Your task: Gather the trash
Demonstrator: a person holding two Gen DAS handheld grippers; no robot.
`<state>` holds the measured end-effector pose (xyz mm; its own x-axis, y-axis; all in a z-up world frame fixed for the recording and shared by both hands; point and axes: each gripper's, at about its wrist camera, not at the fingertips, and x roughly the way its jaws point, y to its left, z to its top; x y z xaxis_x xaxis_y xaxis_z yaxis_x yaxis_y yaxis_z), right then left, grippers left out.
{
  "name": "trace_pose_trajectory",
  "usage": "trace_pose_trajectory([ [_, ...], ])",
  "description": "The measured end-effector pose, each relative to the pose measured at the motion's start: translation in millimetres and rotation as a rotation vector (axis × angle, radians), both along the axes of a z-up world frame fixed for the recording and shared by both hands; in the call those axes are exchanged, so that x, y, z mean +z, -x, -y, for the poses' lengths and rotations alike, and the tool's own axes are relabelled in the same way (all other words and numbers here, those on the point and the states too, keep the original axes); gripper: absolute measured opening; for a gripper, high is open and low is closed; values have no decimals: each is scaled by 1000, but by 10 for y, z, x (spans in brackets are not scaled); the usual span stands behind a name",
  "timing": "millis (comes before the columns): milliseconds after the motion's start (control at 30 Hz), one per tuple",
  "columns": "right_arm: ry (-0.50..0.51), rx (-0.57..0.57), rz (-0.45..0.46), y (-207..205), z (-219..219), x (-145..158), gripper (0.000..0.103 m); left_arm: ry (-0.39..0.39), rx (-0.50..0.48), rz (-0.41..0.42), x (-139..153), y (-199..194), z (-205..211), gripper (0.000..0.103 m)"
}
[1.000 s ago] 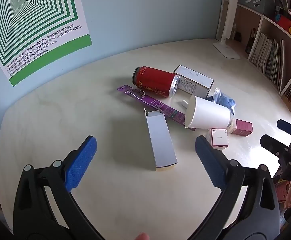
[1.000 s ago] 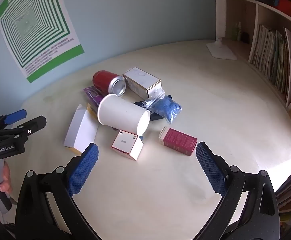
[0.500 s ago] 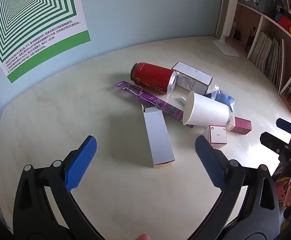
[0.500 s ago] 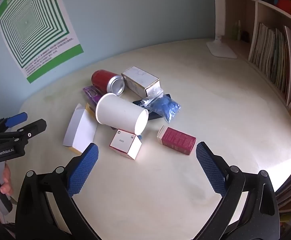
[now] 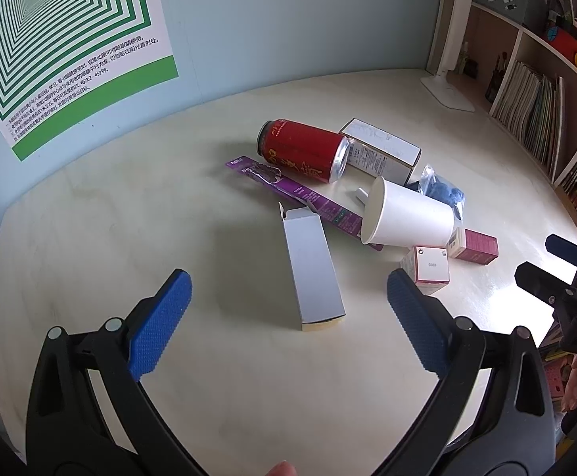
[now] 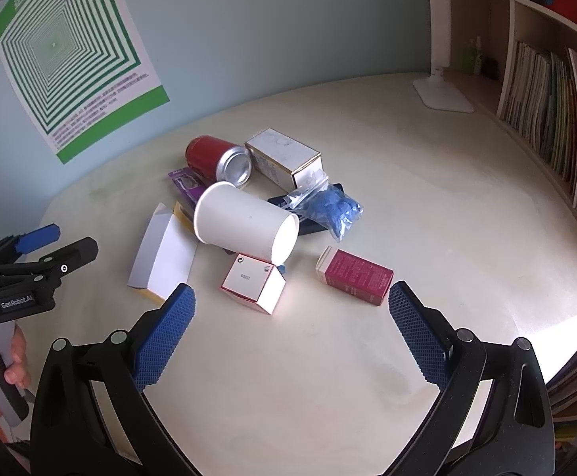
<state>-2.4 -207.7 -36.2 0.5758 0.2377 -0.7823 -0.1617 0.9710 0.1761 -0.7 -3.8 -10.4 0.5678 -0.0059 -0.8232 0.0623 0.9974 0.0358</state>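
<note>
Trash lies in a pile on the cream table [image 5: 90, 214]: a red can [image 5: 302, 150] on its side, a white paper cup [image 5: 405, 218] on its side, a long white carton [image 5: 312, 273], a purple strip package [image 5: 308, 198], a white-gold box [image 5: 383, 150], a blue plastic bag [image 6: 330, 206], a dark red box [image 6: 353, 275] and a small pink-white box [image 6: 254, 283]. My left gripper [image 5: 284, 317] is open, just short of the long carton. My right gripper [image 6: 288, 325] is open, just short of the small pink-white box. Both are empty.
A white desk lamp [image 6: 441, 79] stands at the table's far right corner. Bookshelves [image 6: 546, 119] line the right side. A green-striped poster [image 5: 58, 47] hangs on the blue wall. Each gripper shows in the other's view, the right gripper [image 5: 562, 273] and the left gripper [image 6: 30, 254].
Both views have drawn slightly back and up from the pile. The trash has not moved. Both grippers stay open.
</note>
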Motion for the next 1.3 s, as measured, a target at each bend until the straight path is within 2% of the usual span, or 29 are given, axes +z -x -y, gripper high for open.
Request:
trace_pose_trajectory([
  [1300,-3,6,-35,-19,6,-57,97,3,10,-32,-74,-50,-6,96],
])
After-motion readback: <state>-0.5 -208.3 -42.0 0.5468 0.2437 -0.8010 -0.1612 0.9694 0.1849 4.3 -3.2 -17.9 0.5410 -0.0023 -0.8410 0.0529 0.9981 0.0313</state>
